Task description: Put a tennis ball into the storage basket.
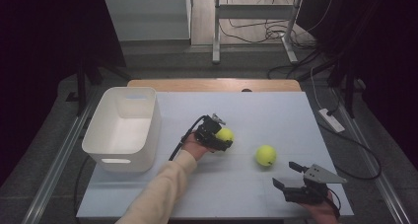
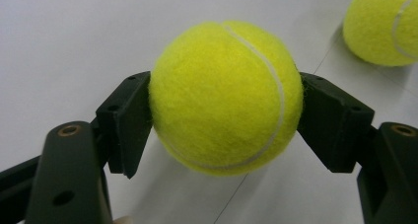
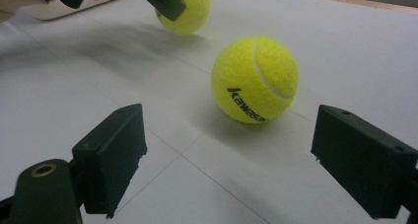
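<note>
A yellow tennis ball (image 1: 225, 134) (image 2: 226, 96) sits between the black jaws of my left gripper (image 1: 222, 138) (image 2: 226, 123), which is shut on it; both pads press into its felt. It is near the middle of the white tabletop (image 1: 256, 110), just over the surface. A second tennis ball (image 1: 265, 155) (image 3: 255, 79) (image 2: 382, 26) with black lettering rests on the table to the right. My right gripper (image 1: 283, 173) (image 3: 229, 160) stands open near the front right edge, a short way in front of that ball, with nothing between its jaws. In the right gripper view the held ball (image 3: 190, 14) appears beyond.
A white plastic bin (image 1: 148, 145) stands at the table's left side, nothing visible inside. A sleeve (image 1: 157, 194) reaches in from the bottom. Beyond the table's far wooden edge (image 1: 212, 84) are a metal frame and cables on the floor.
</note>
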